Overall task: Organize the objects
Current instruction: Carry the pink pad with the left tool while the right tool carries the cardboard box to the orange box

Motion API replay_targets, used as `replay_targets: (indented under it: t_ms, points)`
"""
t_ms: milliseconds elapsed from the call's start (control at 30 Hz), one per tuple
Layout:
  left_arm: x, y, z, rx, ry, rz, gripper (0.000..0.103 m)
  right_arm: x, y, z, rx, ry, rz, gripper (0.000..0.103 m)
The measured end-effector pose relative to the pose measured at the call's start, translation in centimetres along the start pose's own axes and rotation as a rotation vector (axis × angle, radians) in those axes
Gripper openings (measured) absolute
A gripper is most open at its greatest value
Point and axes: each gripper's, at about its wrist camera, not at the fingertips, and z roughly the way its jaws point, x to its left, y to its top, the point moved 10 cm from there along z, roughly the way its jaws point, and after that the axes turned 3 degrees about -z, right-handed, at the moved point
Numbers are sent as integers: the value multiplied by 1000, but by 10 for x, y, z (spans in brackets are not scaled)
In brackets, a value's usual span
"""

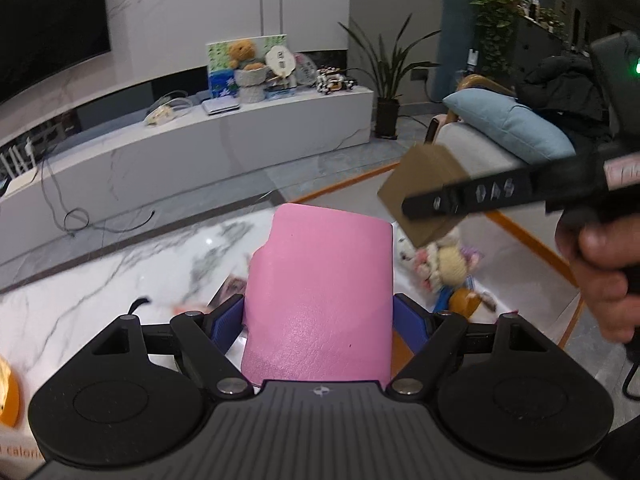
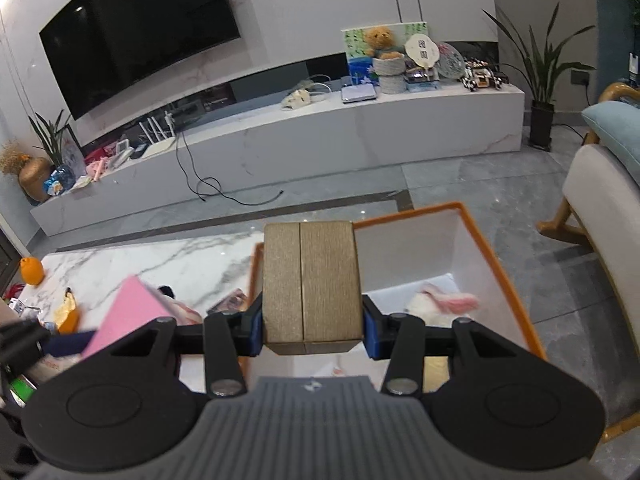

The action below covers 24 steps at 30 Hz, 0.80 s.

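My left gripper [image 1: 318,316] is shut on a pink leather wallet [image 1: 320,300] and holds it above the marble table [image 1: 100,280]. My right gripper [image 2: 312,326] is shut on a tan box [image 2: 312,284] and holds it over the orange-rimmed white bin [image 2: 480,236]. The tan box [image 1: 424,196] and the right gripper's finger [image 1: 472,196] also show in the left wrist view, up and to the right of the wallet. The pink wallet [image 2: 124,312] shows at the left of the right wrist view. A plush doll [image 1: 444,268] lies in the bin below the box.
An orange [image 2: 32,270] sits at the table's far left, with small items [image 2: 232,300] scattered on the marble. A grey armchair [image 2: 604,208] with a blue cushion stands right of the bin. A TV bench [image 2: 320,132] lies beyond the floor.
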Motion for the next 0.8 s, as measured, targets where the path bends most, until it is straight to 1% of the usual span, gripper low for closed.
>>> replay_targets:
  t_ms: [267, 400, 467, 567, 667, 800]
  points:
    - [-56, 13, 26, 30, -55, 77, 92, -33, 2, 1, 11, -28, 46, 48]
    - [-78, 16, 44, 49, -65, 107, 92, -48, 5, 3, 4, -75, 45, 48]
    - [-86, 14, 53, 64, -59, 128, 92, -54, 7, 4, 3, -89, 50, 48]
    - [-95, 6, 67, 93, -31, 170, 92, -63, 7, 9, 12, -113, 44, 48]
    - [-97, -3, 79, 127, -21, 178, 92, -65, 3, 17, 31, -117, 39, 48]
    - [-92, -16, 92, 170, -1, 180, 92, -63, -1, 28, 52, -101, 40, 48]
